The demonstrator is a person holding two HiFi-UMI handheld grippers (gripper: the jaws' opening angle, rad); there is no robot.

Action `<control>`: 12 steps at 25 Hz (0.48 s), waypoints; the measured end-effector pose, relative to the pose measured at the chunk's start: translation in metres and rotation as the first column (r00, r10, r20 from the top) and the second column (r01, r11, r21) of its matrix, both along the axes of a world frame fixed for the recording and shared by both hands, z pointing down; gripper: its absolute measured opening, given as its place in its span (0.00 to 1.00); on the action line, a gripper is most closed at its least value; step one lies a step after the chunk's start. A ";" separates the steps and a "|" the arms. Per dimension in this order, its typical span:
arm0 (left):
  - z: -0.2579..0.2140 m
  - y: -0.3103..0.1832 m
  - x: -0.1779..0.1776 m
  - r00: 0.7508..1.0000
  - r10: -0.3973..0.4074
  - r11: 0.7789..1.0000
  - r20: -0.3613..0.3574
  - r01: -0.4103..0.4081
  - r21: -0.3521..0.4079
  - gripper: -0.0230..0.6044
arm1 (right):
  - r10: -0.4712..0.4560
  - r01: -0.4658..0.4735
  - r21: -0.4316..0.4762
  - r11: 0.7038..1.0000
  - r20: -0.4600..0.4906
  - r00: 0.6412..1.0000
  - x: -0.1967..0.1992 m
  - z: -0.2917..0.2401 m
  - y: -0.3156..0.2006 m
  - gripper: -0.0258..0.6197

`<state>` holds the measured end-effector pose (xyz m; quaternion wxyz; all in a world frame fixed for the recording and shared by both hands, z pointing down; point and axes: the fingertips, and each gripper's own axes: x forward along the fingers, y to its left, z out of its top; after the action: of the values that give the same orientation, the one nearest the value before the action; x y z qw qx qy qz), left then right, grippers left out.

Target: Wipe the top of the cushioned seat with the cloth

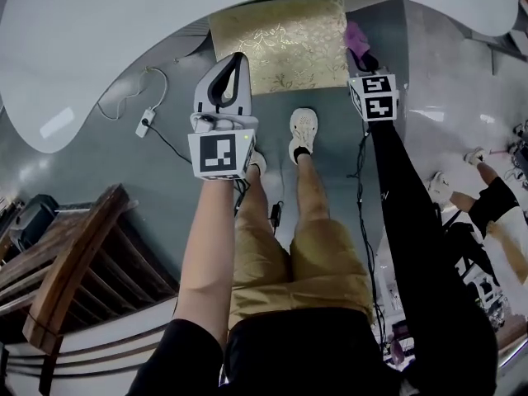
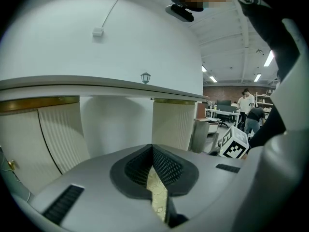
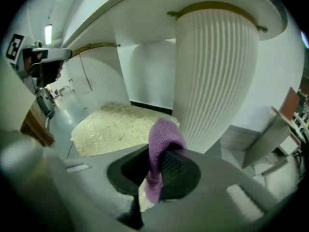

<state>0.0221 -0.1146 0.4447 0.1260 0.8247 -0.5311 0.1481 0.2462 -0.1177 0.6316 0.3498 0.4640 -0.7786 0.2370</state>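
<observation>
The cushioned seat [image 1: 280, 44] is a gold patterned pad, low under the white counter, straight ahead of my feet. My left gripper [image 1: 238, 58] hangs over its near left corner, shut with nothing in it; in the left gripper view a sliver of the seat [image 2: 157, 197] shows behind the closed tips [image 2: 152, 149]. At the seat's right edge my right gripper [image 1: 363, 58] is shut on the purple cloth [image 1: 356, 40]. In the right gripper view the cloth [image 3: 163, 138] droops out of the gripper [image 3: 161, 153], with the seat [image 3: 116, 127] beyond and to the left.
The white curved counter [image 1: 99, 31] overhangs the seat, and a ribbed white column [image 3: 217, 76] stands just right of it. A wooden chair [image 1: 74, 262] is at my near left. A cable with a plug [image 1: 147, 122] lies on the floor. Another person [image 1: 487, 196] crouches far right.
</observation>
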 end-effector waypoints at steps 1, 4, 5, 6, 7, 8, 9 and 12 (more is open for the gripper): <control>0.001 0.001 0.000 1.000 0.001 1.000 0.001 -0.001 -0.003 0.05 | -0.023 0.023 -0.017 1.000 0.021 1.000 -0.010 0.005 0.004 0.09; 0.006 0.003 -0.005 1.000 0.005 1.000 0.011 -0.005 -0.013 0.05 | -0.050 0.051 -0.038 0.998 0.042 0.998 -0.029 0.011 0.011 0.09; 0.007 0.003 -0.007 1.000 0.004 1.000 0.008 -0.004 -0.012 0.05 | -0.051 0.053 -0.037 0.998 0.046 0.998 -0.033 0.011 0.010 0.09; 0.007 0.004 -0.010 1.000 0.002 1.000 0.003 -0.002 -0.011 0.05 | -0.053 0.055 -0.036 0.998 0.050 0.997 -0.038 0.011 0.010 0.09; 0.006 0.004 -0.013 1.000 0.000 1.000 -0.002 0.000 -0.012 0.05 | -0.056 0.058 -0.036 0.998 0.054 0.997 -0.044 0.011 0.011 0.09; 0.005 0.005 -0.017 1.000 0.000 1.000 -0.006 0.000 -0.011 0.05 | -0.062 0.065 -0.037 0.997 0.057 0.996 -0.051 0.010 0.012 0.09; 0.004 0.006 -0.022 1.000 0.000 1.000 -0.006 0.000 -0.008 0.05 | -0.070 0.073 -0.039 0.997 0.059 0.996 -0.058 0.011 0.013 0.09; 0.003 0.010 -0.040 1.000 0.001 1.000 -0.003 -0.001 -0.003 0.05 | -0.092 0.096 -0.048 0.994 0.067 0.994 -0.084 0.013 0.017 0.09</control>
<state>-0.0175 -0.1050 0.4474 0.1280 0.8249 -0.5304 0.1479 0.1621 -0.1007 0.6441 0.3470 0.4099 -0.8041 0.2549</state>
